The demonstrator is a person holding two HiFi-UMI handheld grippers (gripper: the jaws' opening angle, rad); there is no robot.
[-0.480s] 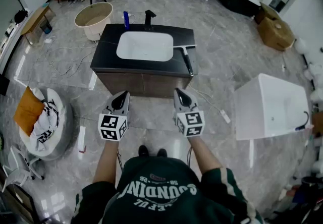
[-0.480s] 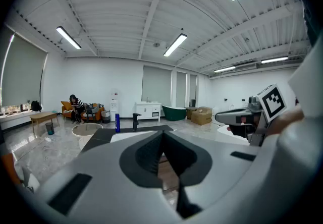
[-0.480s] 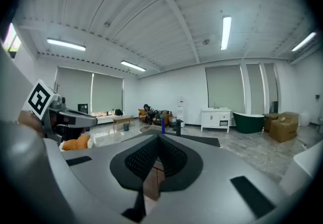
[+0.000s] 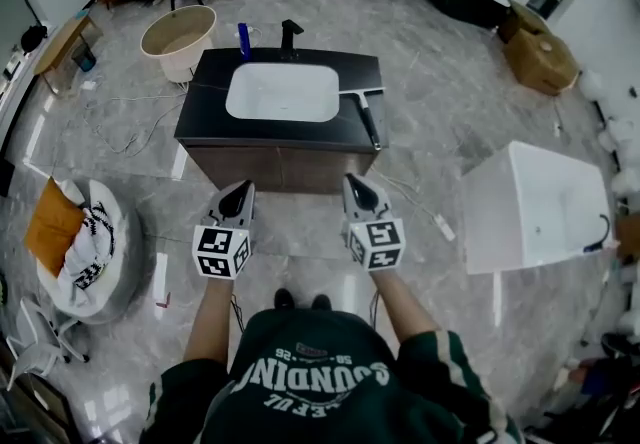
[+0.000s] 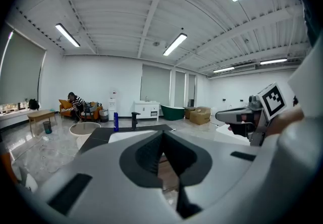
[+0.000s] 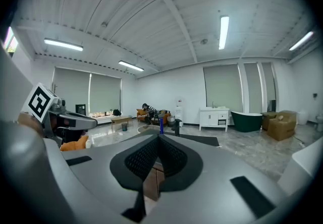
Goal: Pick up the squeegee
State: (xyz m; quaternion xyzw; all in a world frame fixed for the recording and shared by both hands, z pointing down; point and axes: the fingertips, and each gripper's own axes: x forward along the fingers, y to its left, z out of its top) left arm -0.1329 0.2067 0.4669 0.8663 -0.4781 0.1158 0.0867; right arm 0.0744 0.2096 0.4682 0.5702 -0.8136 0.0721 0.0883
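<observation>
The squeegee [image 4: 368, 116] lies on the right end of the dark vanity top [image 4: 205, 112], its pale blade toward the sink and its dark handle pointing at me. Both grippers hover over the floor in front of the vanity, well short of it. My left gripper [image 4: 240, 191] is shut with nothing in it, its jaws meeting at a point [image 5: 162, 135]. My right gripper [image 4: 355, 185] is also shut and empty [image 6: 158, 138], and it is the nearer one to the squeegee. Each gripper shows at the edge of the other's view.
A white basin [image 4: 284, 92], a black faucet [image 4: 290, 35] and a blue bottle [image 4: 243, 40] sit on the vanity. A round tub [image 4: 179, 33] stands behind it on the left, a white bathtub [image 4: 537, 208] on the right, and a beanbag [image 4: 84, 246] at my left.
The vanity sits a touch higher and further left in the head view. Both grippers keep their places and stay shut.
</observation>
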